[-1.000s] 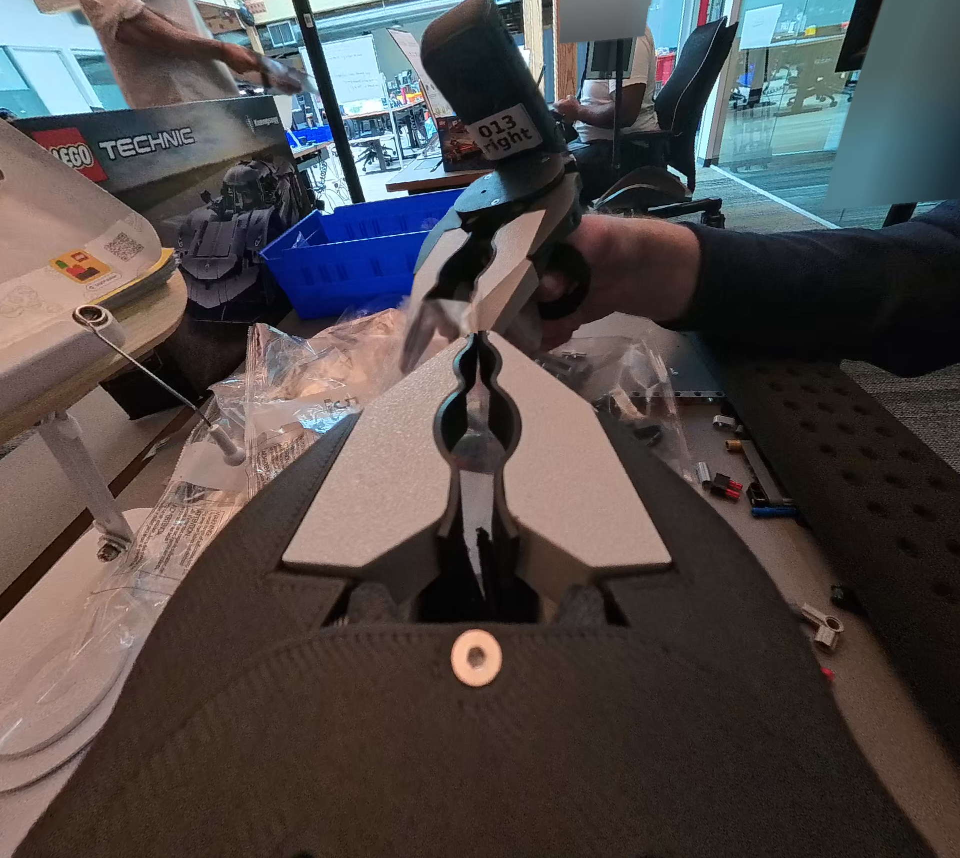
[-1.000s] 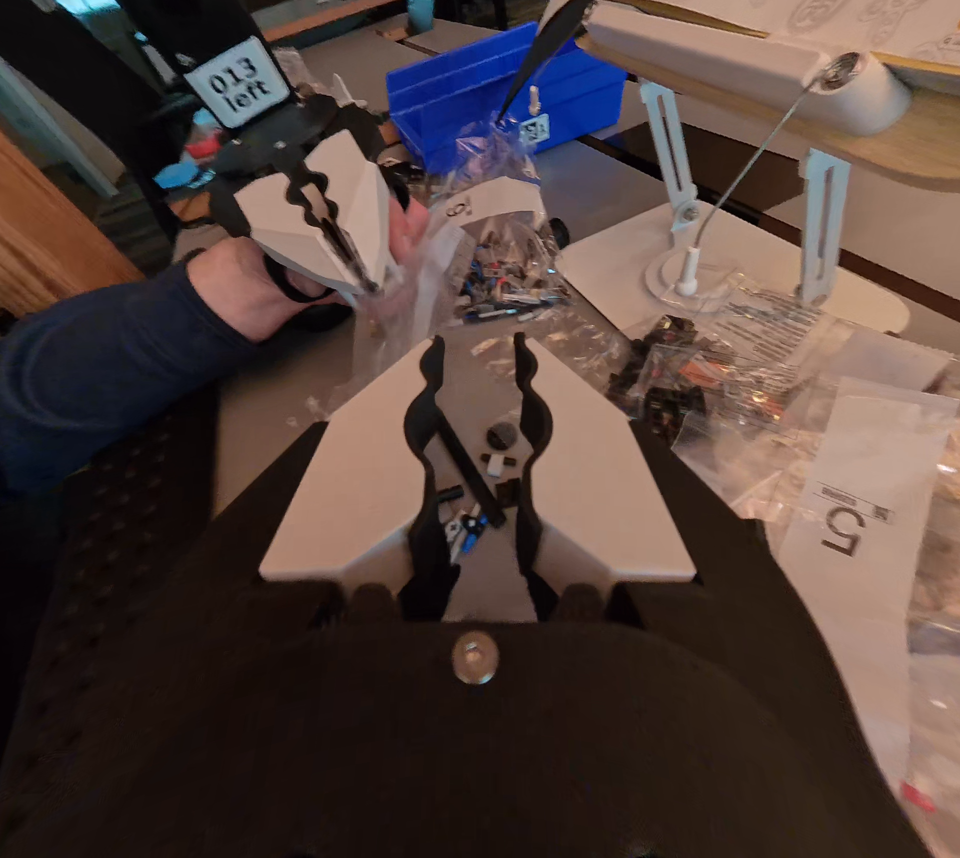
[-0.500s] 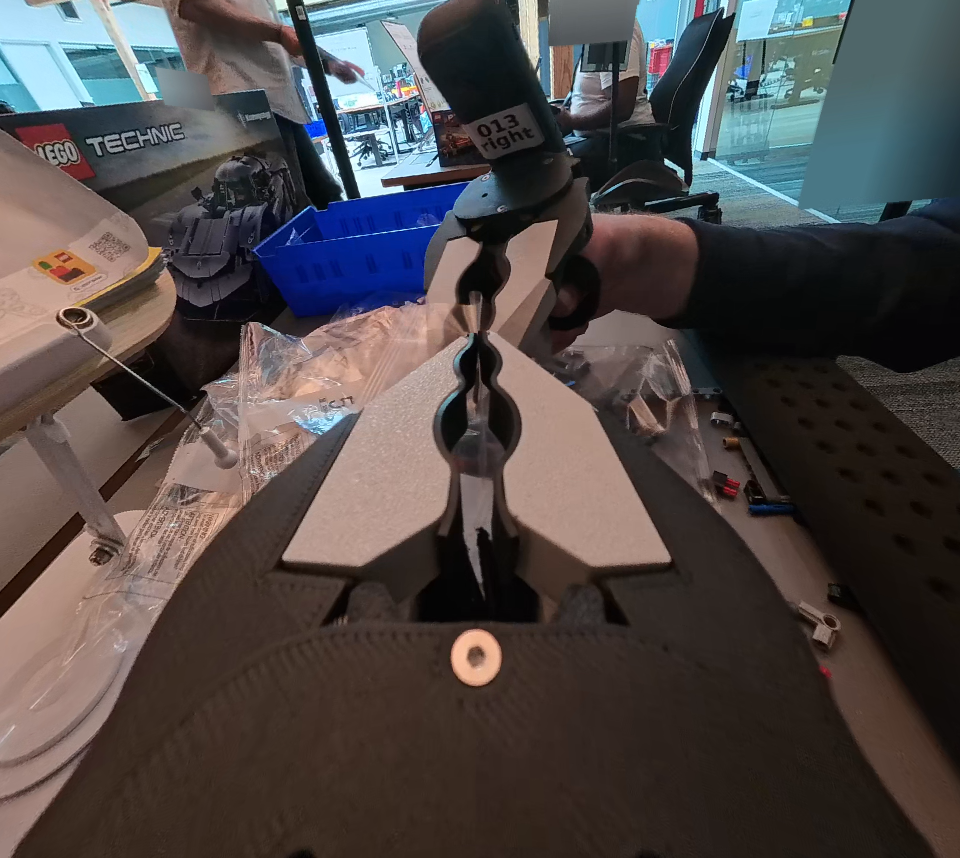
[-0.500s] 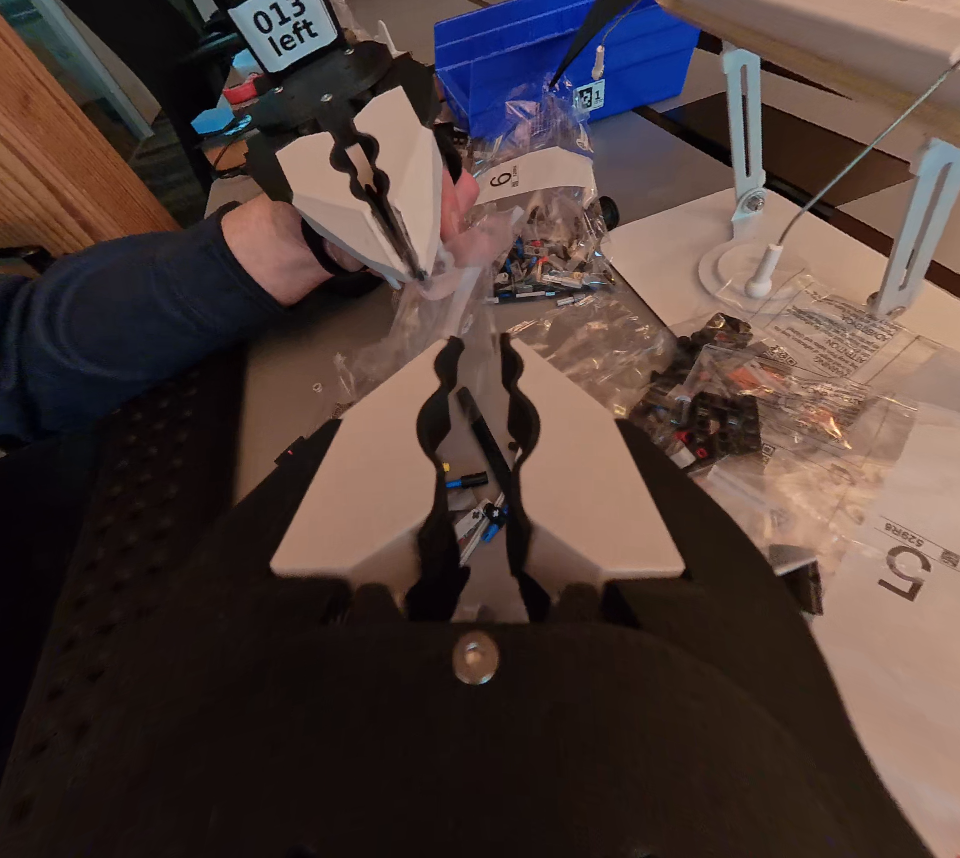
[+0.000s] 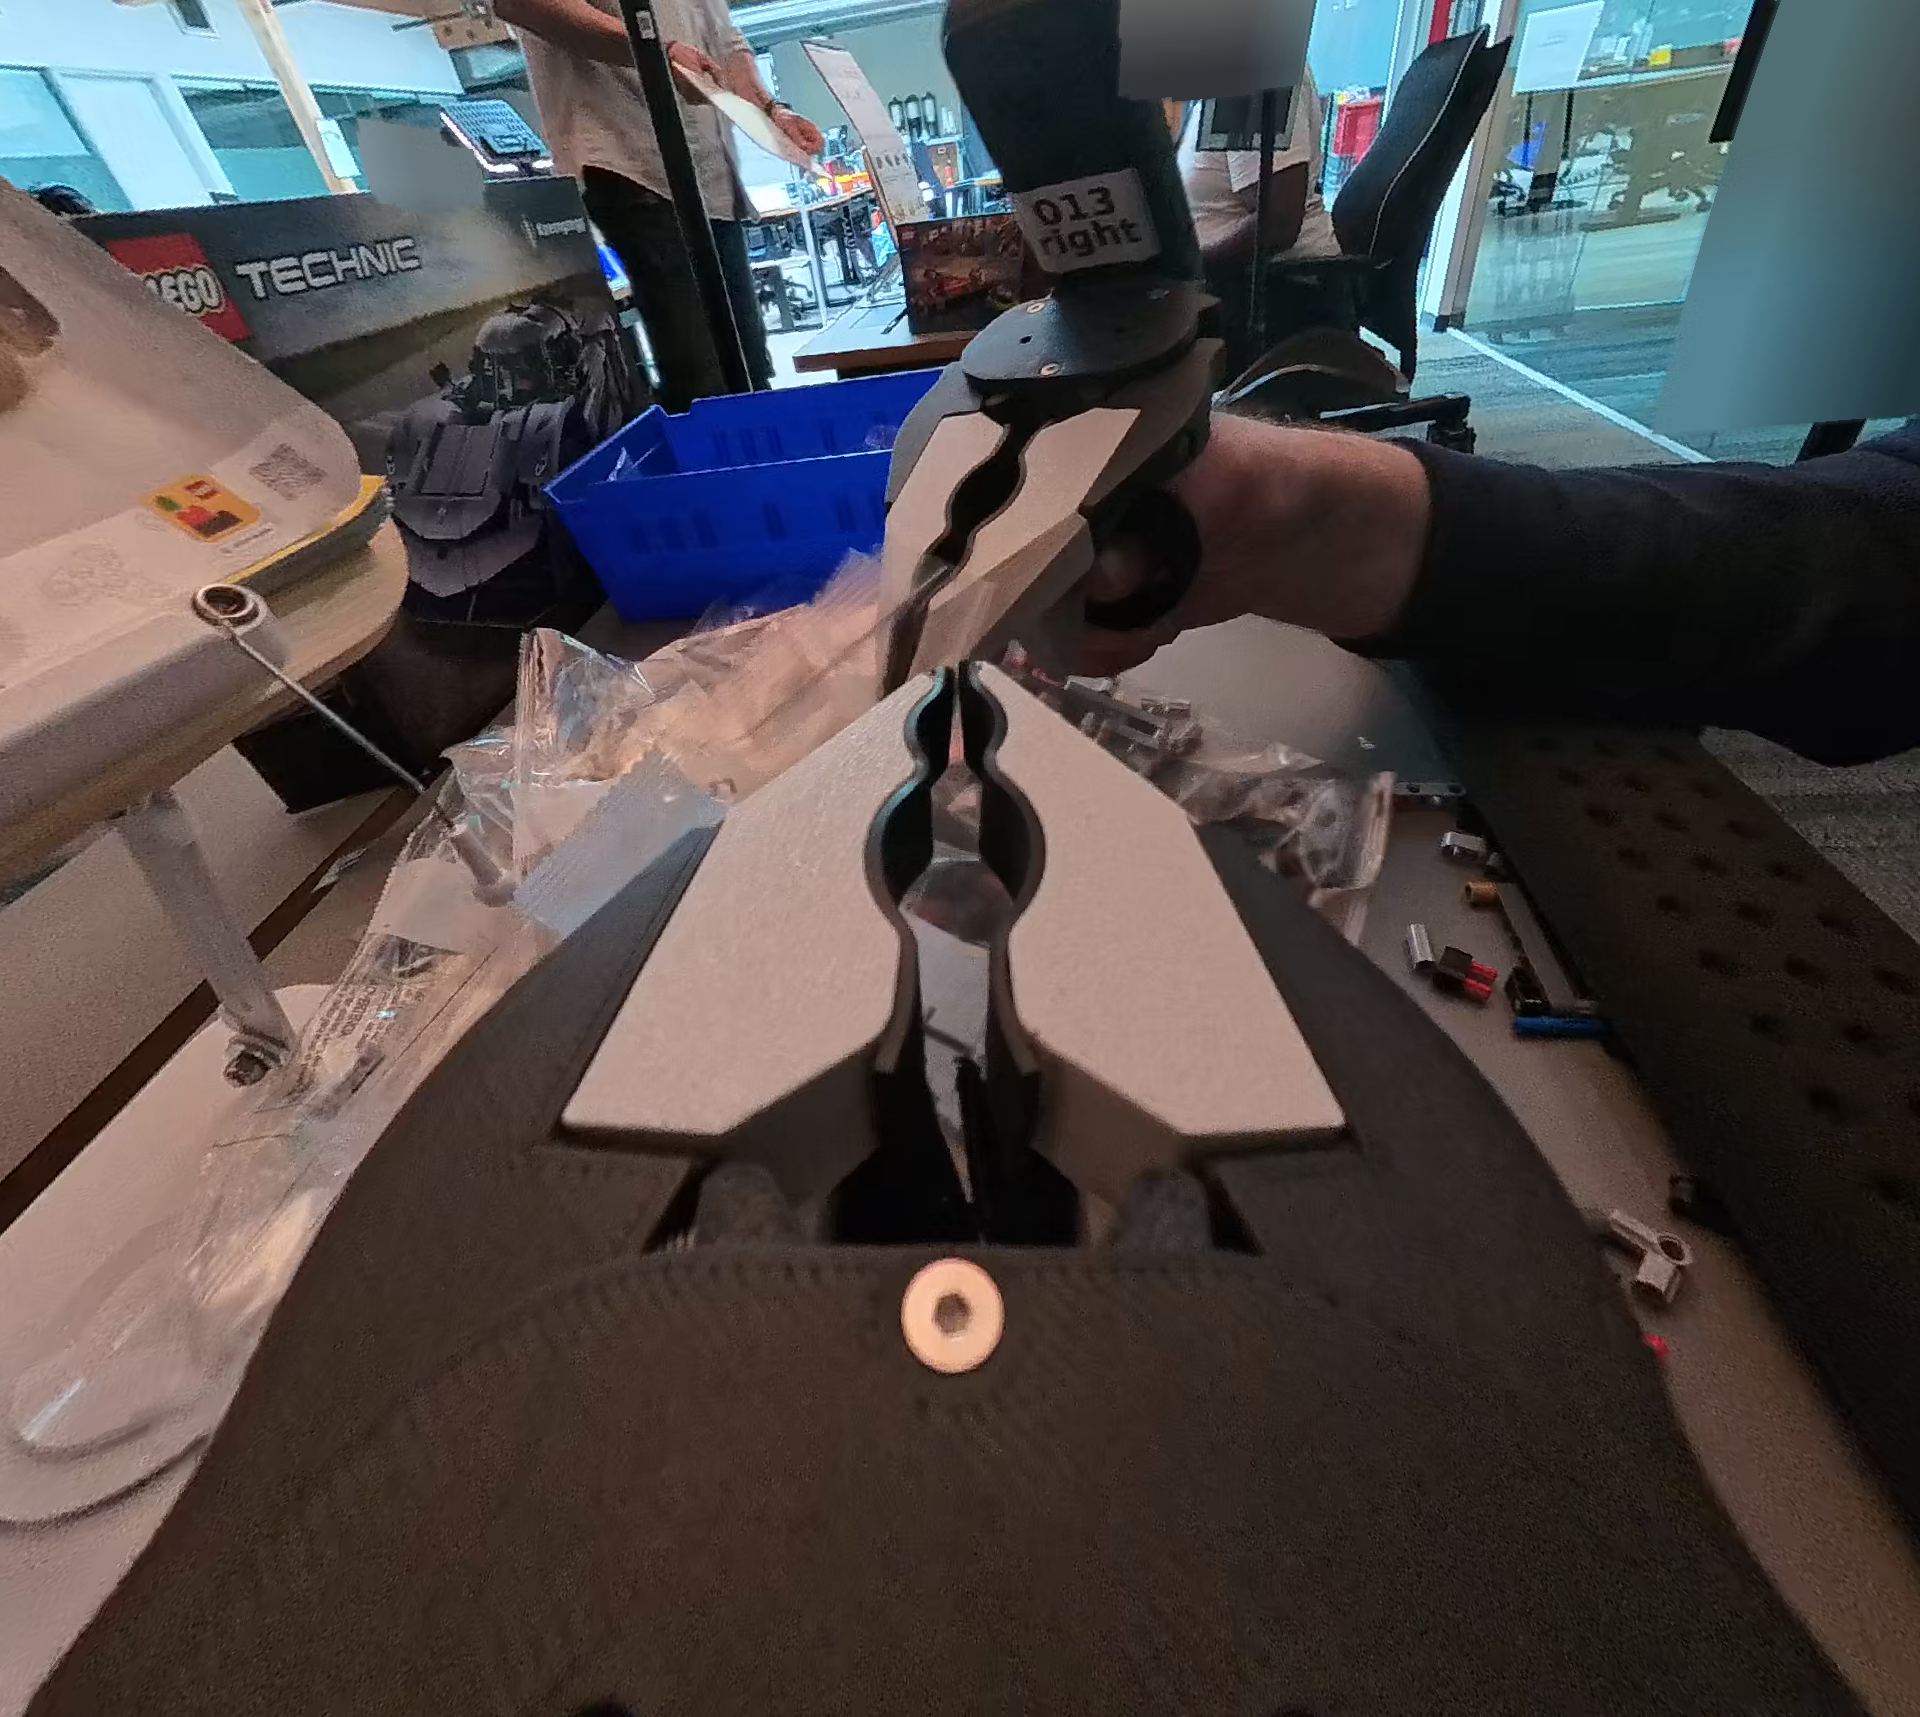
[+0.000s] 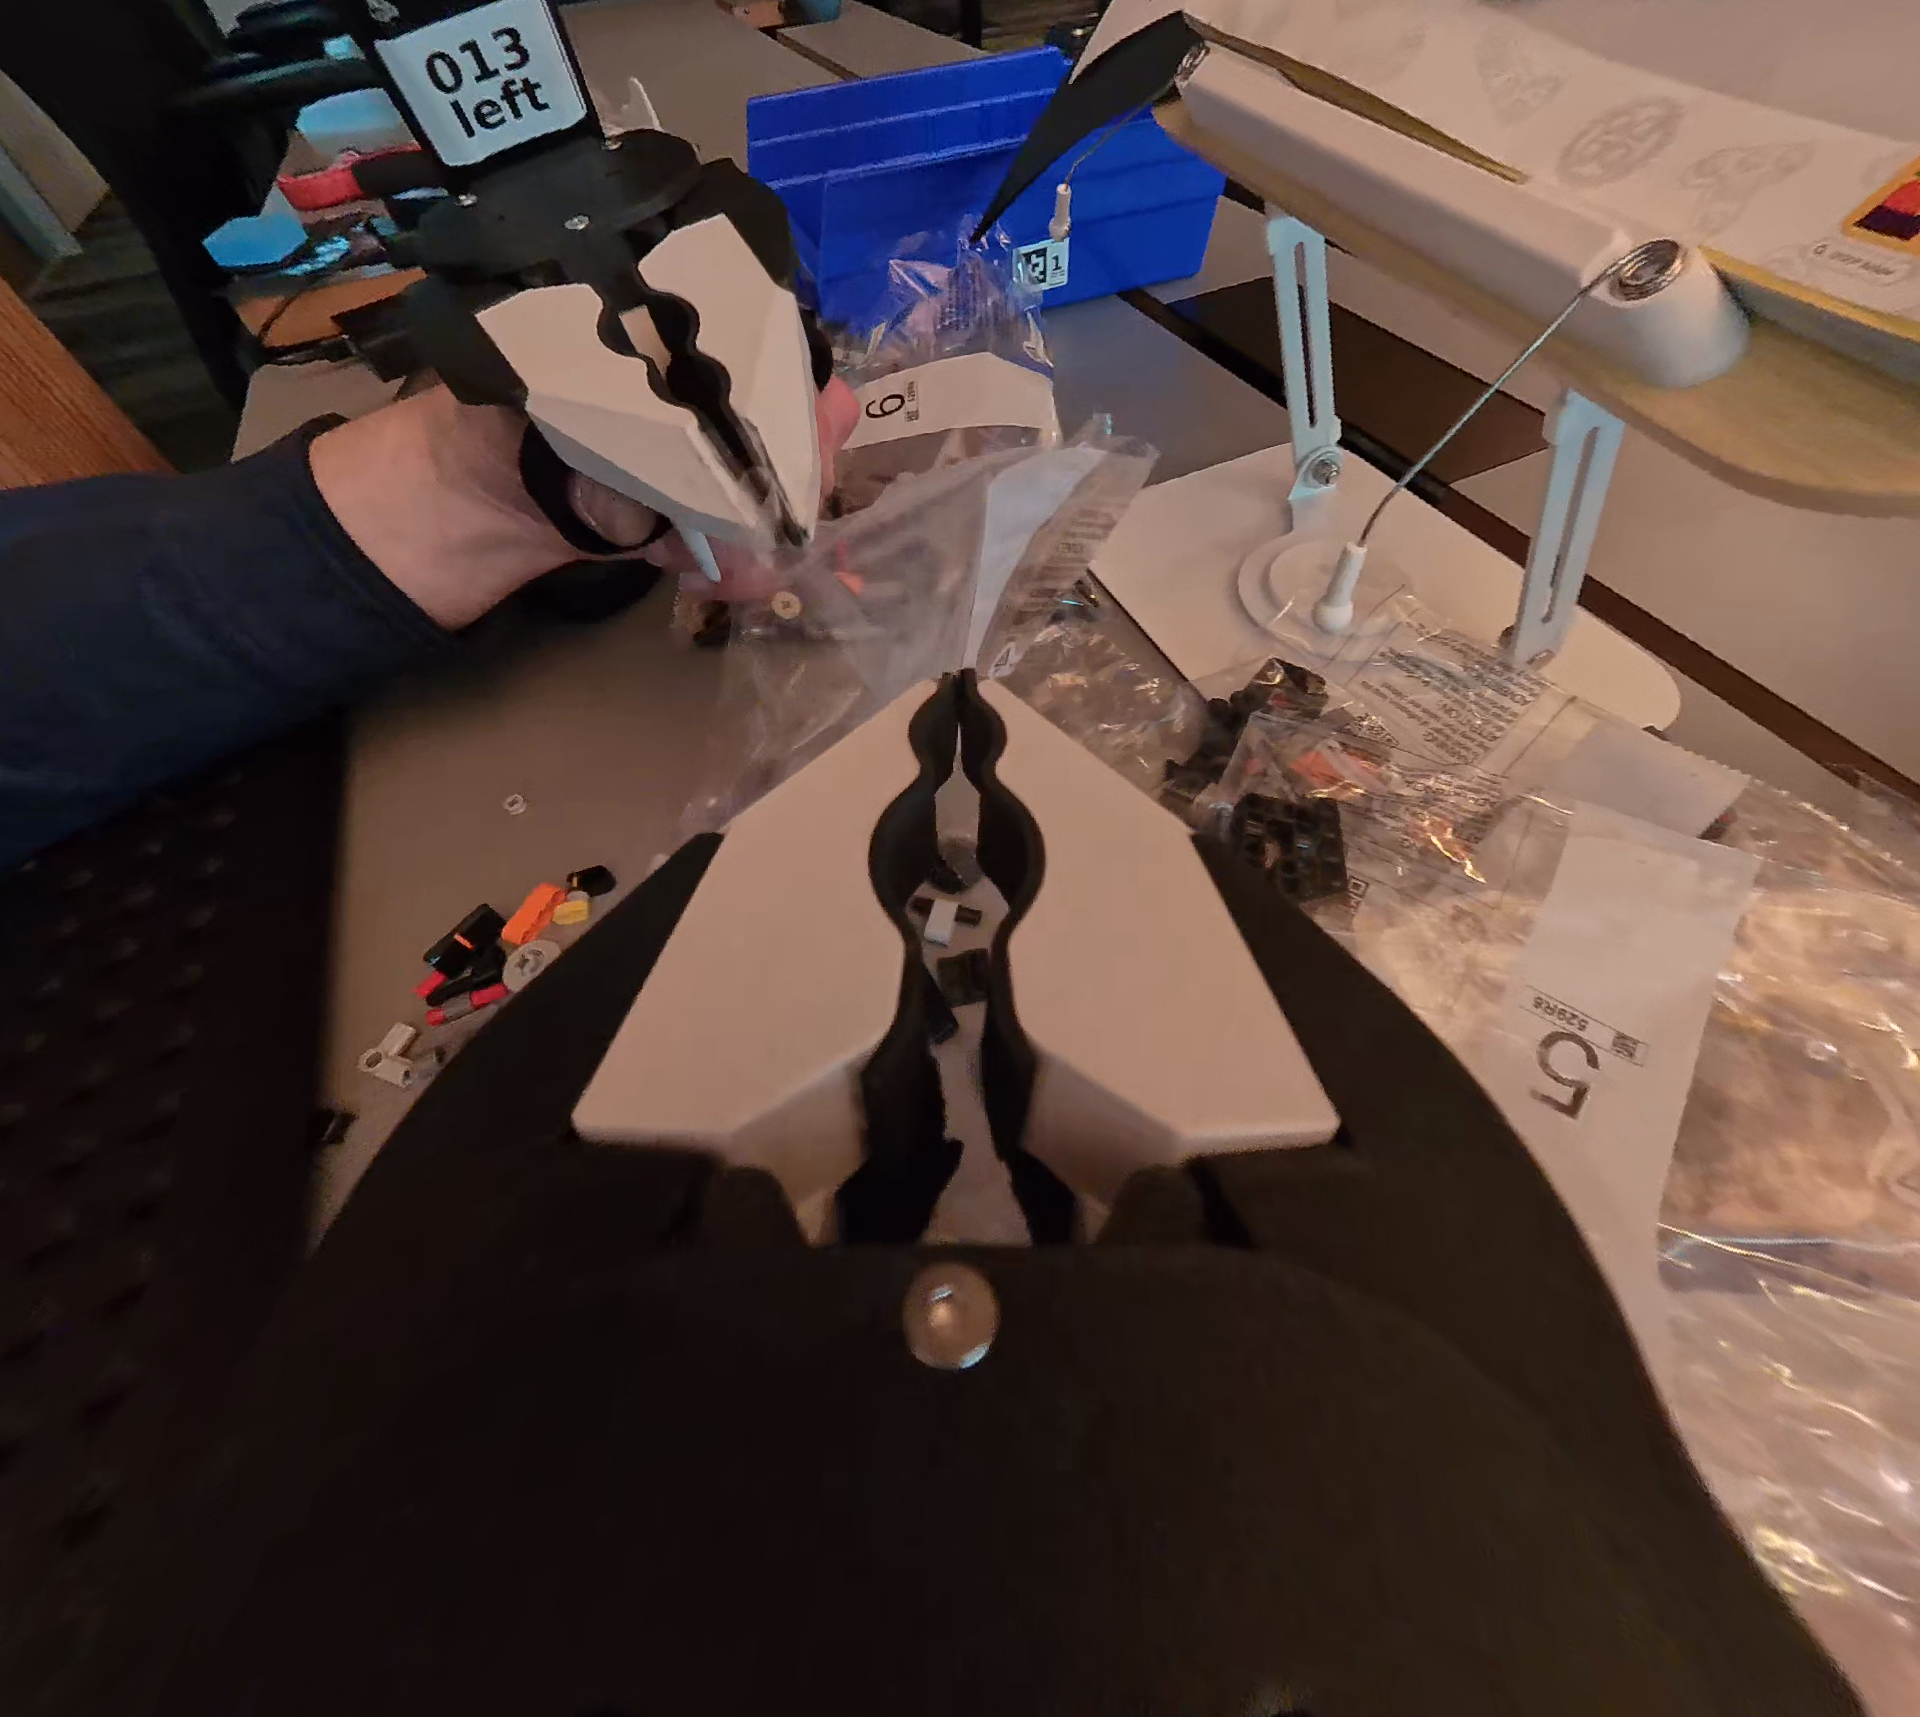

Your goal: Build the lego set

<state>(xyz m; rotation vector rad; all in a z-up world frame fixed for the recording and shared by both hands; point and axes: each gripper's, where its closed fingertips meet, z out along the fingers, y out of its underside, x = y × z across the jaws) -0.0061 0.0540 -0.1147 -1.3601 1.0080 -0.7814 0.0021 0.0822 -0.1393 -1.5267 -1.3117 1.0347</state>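
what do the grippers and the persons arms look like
Both grippers are alike: the left gripper and right gripper have pale angular fingers with wavy black inner pads, a black body and a black upright handle with a white sticker. Both arms wear dark navy sleeves.

Black textured gripper bodies, white angular fingers (image 5: pixel 790 919) with wavy black inner edges, 1 silver screw (image 6: pixel 950 1322); dark navy sleeves (image 6: pixel 156 587).
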